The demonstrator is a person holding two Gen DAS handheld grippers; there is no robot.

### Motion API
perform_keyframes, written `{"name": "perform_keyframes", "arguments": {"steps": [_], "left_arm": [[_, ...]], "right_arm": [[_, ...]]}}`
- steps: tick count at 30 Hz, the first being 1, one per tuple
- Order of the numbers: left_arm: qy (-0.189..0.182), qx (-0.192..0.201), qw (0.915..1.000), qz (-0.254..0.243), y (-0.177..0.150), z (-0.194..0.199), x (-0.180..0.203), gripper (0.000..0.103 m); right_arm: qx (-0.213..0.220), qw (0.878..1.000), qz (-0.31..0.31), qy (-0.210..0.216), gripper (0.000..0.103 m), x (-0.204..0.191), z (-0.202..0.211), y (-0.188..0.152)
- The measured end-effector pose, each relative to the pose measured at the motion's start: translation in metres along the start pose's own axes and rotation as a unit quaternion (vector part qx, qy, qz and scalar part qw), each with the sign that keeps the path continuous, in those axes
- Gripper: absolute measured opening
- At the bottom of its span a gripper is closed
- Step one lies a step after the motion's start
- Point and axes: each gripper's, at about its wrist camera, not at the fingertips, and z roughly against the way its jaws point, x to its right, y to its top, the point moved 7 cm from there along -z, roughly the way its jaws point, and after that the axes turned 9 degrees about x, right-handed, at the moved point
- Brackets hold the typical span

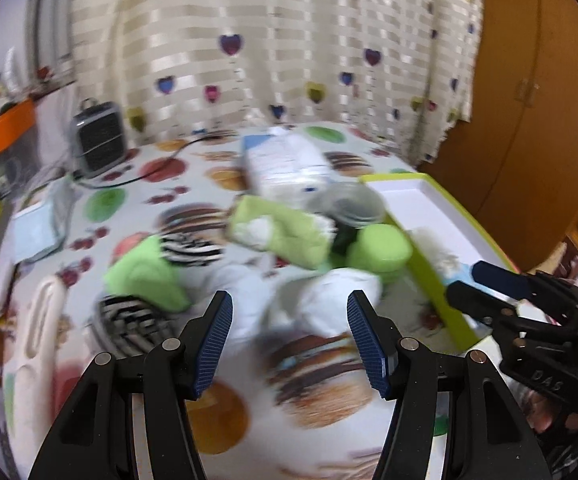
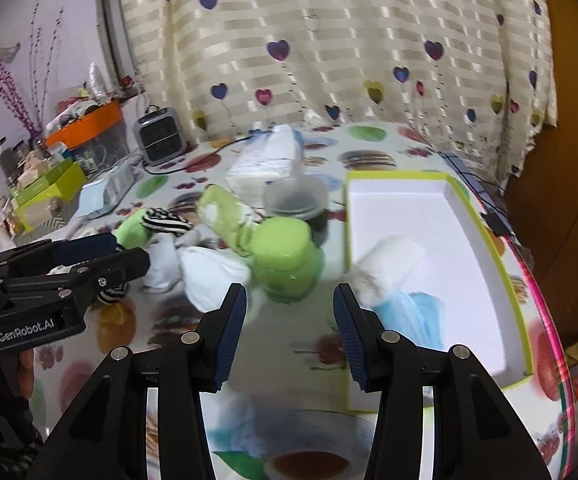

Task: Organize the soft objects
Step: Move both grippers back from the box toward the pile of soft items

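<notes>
Heart-patterned curtains [image 1: 273, 40] hang behind a surface [image 1: 137, 184] covered in a fruit-print cloth. From the left wrist view, the left gripper [image 1: 289, 320] hovers with its jaws apart and nothing between them, above a crumpled white cloth [image 1: 329, 296]. Beyond lie a green sock [image 1: 145, 276], striped socks [image 1: 191, 250], a green towel roll [image 1: 277, 232] and a green jar [image 1: 381, 248]. The right gripper [image 1: 485, 284] reaches in from the right near the box edge.

From the right wrist view, the right gripper [image 2: 289, 312] also has its jaws apart and empty, over bare cloth. A white rolled towel [image 2: 389, 268] and a blue cloth [image 2: 413, 312] sit inside the green-rimmed box [image 2: 489, 240]. The left gripper [image 2: 105, 260] sits at left over the sock pile; its jaw gap is unclear here
</notes>
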Motion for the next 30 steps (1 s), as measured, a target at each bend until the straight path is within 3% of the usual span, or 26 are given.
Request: {"name": "perform_keyframes", "arguments": {"steps": [16, 30], "left_arm": [[0.074, -0.006, 0.9943, 0.076, -0.025, 0.014, -0.100, 0.063], [0.084, -0.032, 0.9888, 0.119, -0.046, 0.001, -0.137, 0.068]], "right_arm": [[-0.011, 0.997, 0.048, 0.057, 0.047, -0.055, -0.030, -0.003], [-0.040, 0.992, 0.108, 0.059, 0.047, -0.075, -0.067, -0.011]]}}
